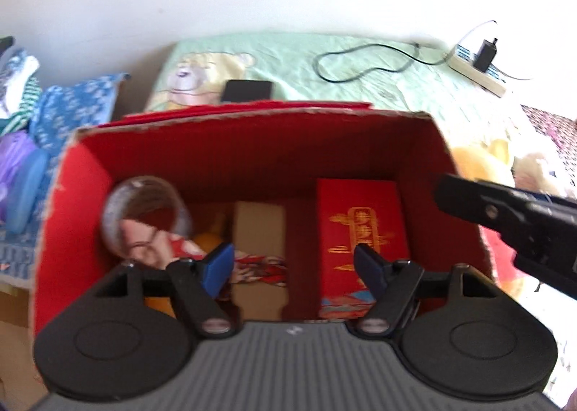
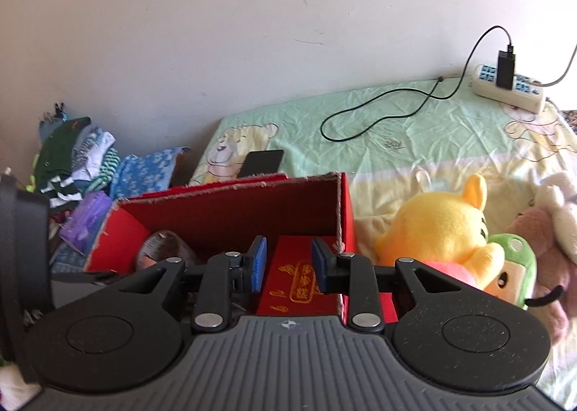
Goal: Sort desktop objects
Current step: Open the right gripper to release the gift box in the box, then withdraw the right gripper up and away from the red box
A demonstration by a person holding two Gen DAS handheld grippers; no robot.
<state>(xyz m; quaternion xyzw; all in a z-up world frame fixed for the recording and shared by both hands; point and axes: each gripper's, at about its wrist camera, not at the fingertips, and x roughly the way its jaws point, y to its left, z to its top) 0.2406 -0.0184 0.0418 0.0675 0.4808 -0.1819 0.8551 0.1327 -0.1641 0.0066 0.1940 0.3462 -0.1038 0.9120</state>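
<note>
Above the red cardboard box (image 1: 259,144), the left gripper (image 1: 294,265) is hanging with its blue-padded jaws spread wide and nothing between them. Down inside the box, a roll of clear tape (image 1: 144,214) is leaning in the left near corner, a plain brown carton (image 1: 258,227) is lying in the middle, and a red packet with gold lettering (image 1: 362,230) is lying at the right, against the box's right wall. Something printed in red and white is lying beneath the tape roll, too blurred to name. At the right edge of that view, the right gripper (image 1: 505,216) is reaching in over the box's right rim. Seen from its own camera, the right gripper (image 2: 288,265) is hovering over the red packet (image 2: 299,277) with its jaws narrowly parted and gripping nothing. Just right of the box (image 2: 230,216), a yellow plush bear (image 2: 440,230) is lying on the pale green cartoon bedsheet (image 2: 396,158), with a green plush toy (image 2: 512,266) and a pink one at its right. Behind the box a black phone (image 2: 261,162) is lying on the sheet, and farther right a black cable (image 2: 378,115) is running to a charger plugged into a white power strip (image 2: 508,88). Folded clothes (image 2: 83,158) are piling up at the far left.
</note>
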